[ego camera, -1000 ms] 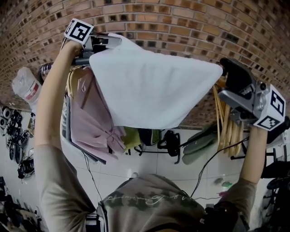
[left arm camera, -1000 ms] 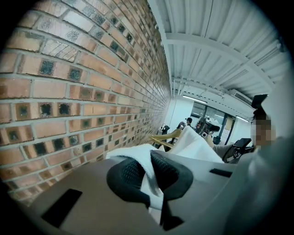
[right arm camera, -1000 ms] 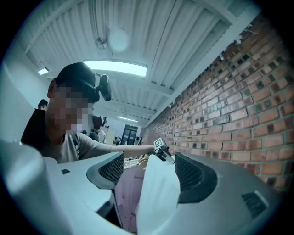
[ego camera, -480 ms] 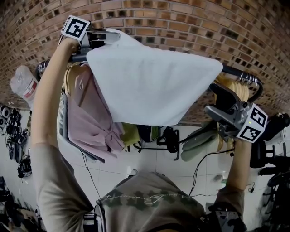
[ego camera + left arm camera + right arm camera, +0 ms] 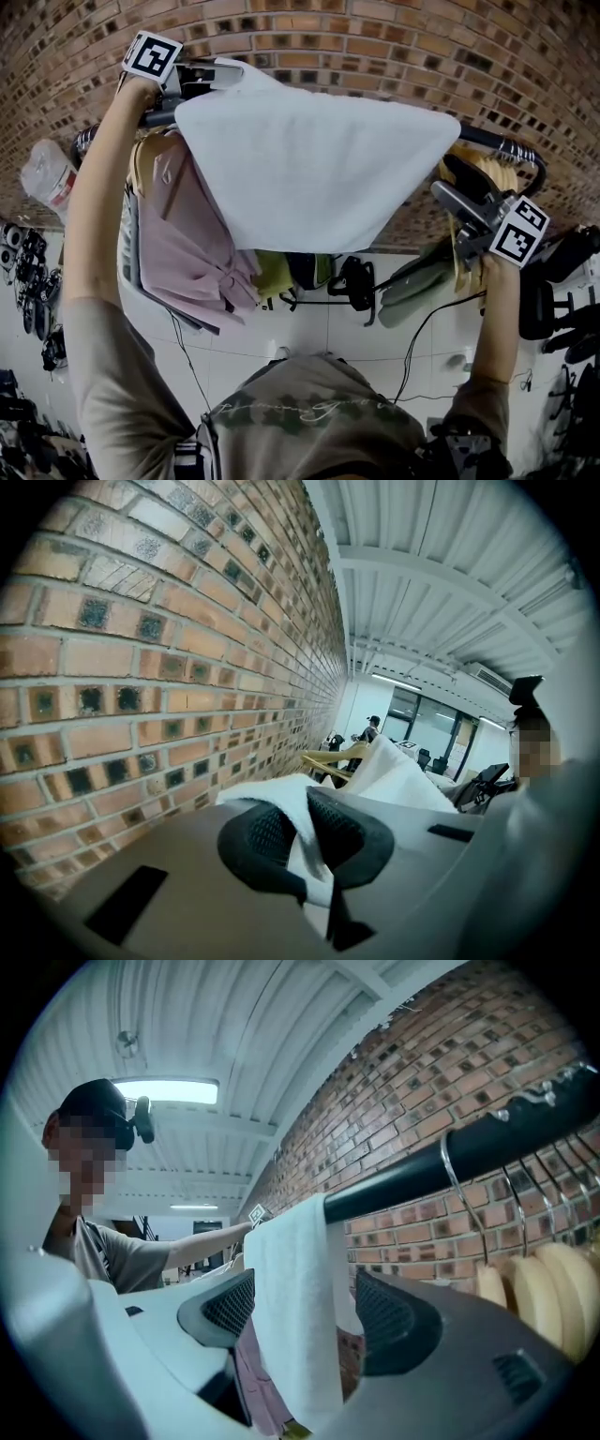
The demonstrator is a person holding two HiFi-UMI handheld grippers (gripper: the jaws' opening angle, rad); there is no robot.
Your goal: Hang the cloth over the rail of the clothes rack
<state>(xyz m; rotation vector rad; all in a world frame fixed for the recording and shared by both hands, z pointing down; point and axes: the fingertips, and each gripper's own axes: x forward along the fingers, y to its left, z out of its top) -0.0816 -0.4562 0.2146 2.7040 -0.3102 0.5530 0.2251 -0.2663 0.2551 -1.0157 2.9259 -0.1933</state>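
The white cloth (image 5: pixel 309 169) lies draped over the black rail (image 5: pixel 492 145). The left gripper (image 5: pixel 220 80) pinches its corner with closed fingers (image 5: pixel 262 841). The right gripper (image 5: pixel 450 183) stands open around the hanging edge. Next, probably, the left corner needs releasing.

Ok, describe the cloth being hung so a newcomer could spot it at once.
Find the brick wall, then the black rail in front of it. The cloth drapes over that rail: large, plain white, unlike the pink garment hanging beside it.
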